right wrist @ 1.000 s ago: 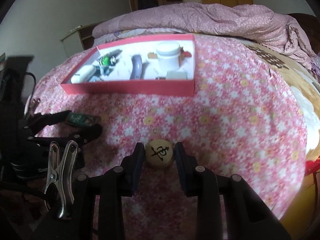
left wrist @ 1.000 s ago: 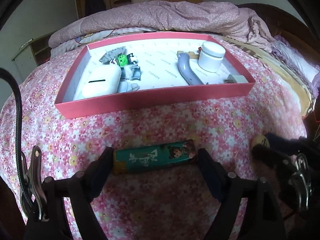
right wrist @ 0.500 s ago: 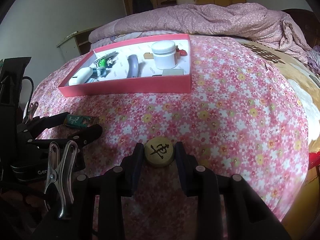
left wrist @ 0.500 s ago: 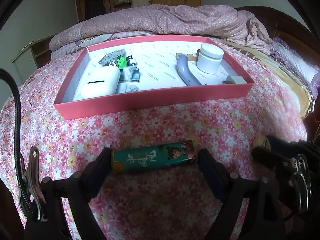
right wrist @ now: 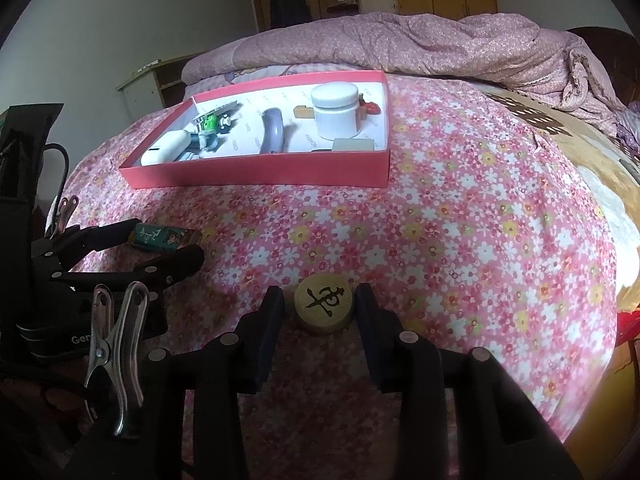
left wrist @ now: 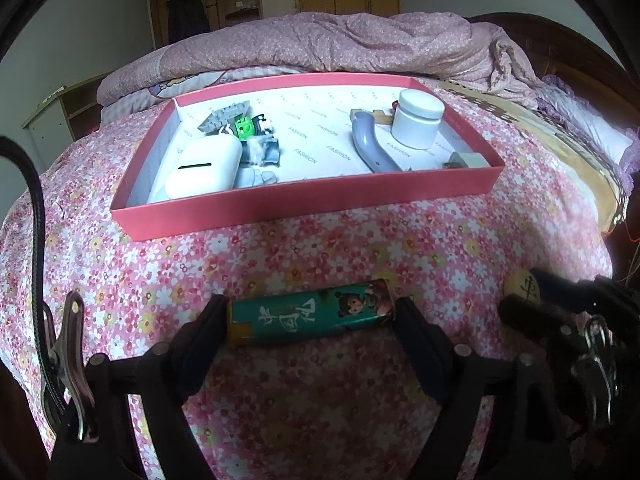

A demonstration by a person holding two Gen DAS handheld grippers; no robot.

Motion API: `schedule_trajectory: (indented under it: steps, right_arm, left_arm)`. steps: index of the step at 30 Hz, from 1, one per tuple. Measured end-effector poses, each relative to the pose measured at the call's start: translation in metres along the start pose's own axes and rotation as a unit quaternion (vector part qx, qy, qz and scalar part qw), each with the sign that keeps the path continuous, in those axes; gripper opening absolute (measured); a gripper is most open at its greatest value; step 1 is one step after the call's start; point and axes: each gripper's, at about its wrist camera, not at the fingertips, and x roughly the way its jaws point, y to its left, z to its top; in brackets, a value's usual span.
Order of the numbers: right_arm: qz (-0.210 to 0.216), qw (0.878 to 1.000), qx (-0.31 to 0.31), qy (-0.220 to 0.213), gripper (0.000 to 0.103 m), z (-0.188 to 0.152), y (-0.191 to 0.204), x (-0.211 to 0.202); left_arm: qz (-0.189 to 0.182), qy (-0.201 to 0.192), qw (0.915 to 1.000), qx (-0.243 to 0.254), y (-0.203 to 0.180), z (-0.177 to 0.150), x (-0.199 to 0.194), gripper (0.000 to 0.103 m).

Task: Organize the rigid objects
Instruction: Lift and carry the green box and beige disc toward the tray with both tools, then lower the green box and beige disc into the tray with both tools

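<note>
Bedspread (right wrist: 440,208): pink tray (left wrist: 304,204) w/ jar (left wrist: 416,120), case (left wrist: 202,168); jaws grip lighter (left wrist: 310,314), disc (right wrist: 323,307).

Small red item (right wrist: 371,107) half hidden behind the white jar (right wrist: 335,110), grey block (left wrist: 466,159) partly behind the tray's front wall (left wrist: 304,204), tray lettering too small to read
</note>
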Motion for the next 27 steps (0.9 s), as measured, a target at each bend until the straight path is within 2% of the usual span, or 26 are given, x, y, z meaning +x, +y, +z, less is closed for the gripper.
schedule_trajectory:
  steps: [4, 11, 20, 27]
  right_arm:
    - [-0.003, 1.000, 0.006, -0.002, 0.033, 0.000, -0.002, 0.000]
    - [-0.003, 1.000, 0.007, -0.003, 0.033, -0.001, -0.004, -0.001]
    - [-0.004, 1.000, 0.006, -0.004, 0.033, -0.002, -0.003, -0.001]
    - [-0.003, 1.000, 0.007, -0.004, 0.033, -0.002, -0.004, -0.001]
  left_arm:
    - [-0.005, -0.003, 1.0000, 0.005, 0.000, 0.000, -0.004, 0.086]
    - [-0.019, -0.014, 0.9997, -0.007, 0.007, 0.007, -0.013, 0.086]
    - [-0.030, -0.044, 0.9985, -0.015, 0.015, 0.043, -0.025, 0.086]
    - [-0.046, -0.027, 0.9982, -0.026, 0.011, 0.076, 0.000, 0.086]
